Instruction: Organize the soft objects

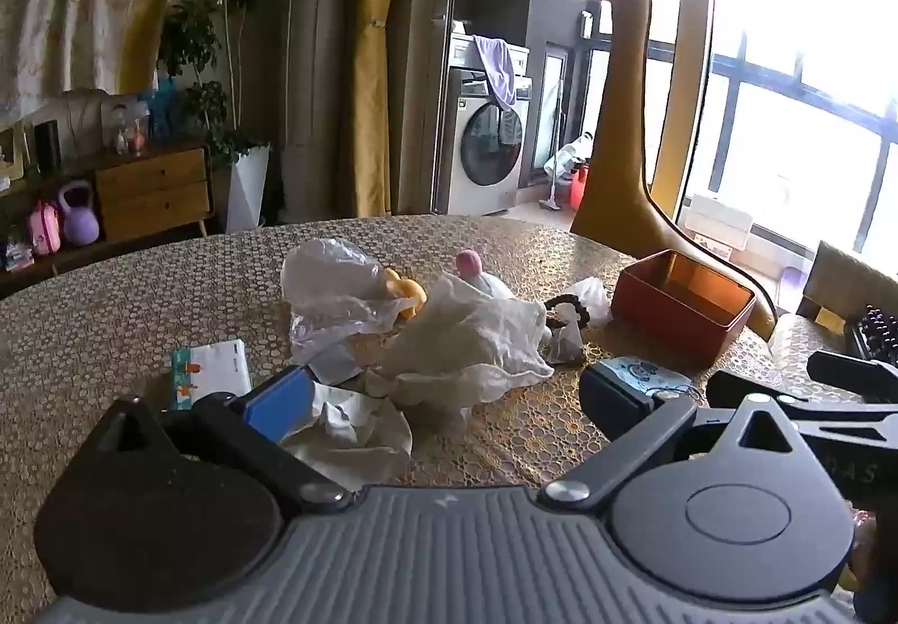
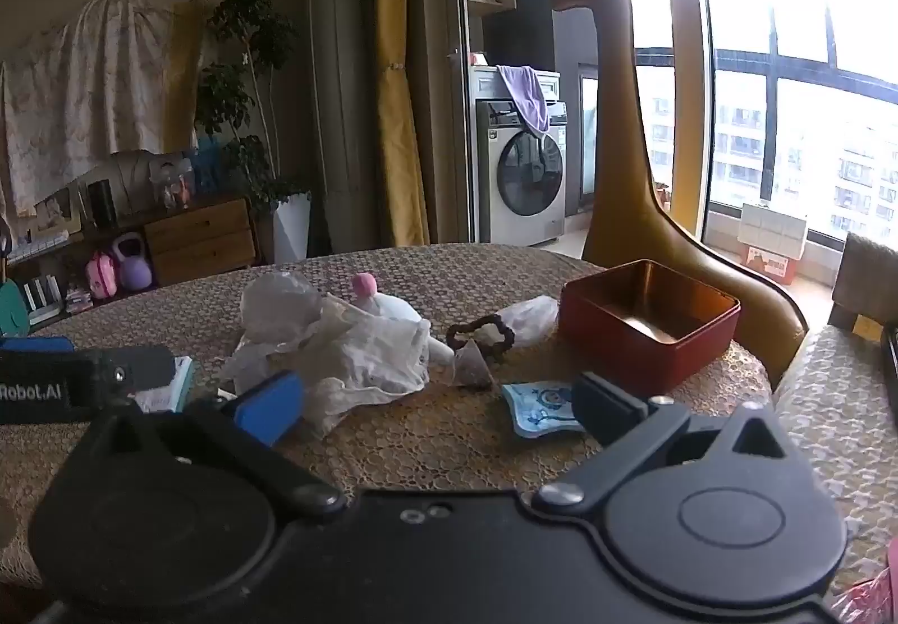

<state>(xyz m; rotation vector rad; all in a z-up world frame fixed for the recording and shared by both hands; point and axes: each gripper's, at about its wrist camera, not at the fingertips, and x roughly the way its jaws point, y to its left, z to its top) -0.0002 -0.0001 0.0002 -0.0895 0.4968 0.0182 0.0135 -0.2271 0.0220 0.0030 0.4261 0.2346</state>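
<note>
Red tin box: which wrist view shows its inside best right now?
The right wrist view: the red tin box sits nearer and unobstructed, so its open top and shiny, seemingly empty bottom show. In the left wrist view the red tin box is farther right, smaller, and mostly its inner walls show.

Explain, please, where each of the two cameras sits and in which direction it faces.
Left wrist view: sits on the left gripper, faces forward and slightly down over the patterned round table at the crumpled white plastic bags; its own open blue-padded fingers show, plus the right gripper's black body at the right edge.
Right wrist view: sits on the right gripper, faces the same way, nearer the red rectangular tin box; its own open fingers show, and the left gripper at the left edge.
Shared: table, bags, box, tall brown giraffe figure, white washing machine.
</note>
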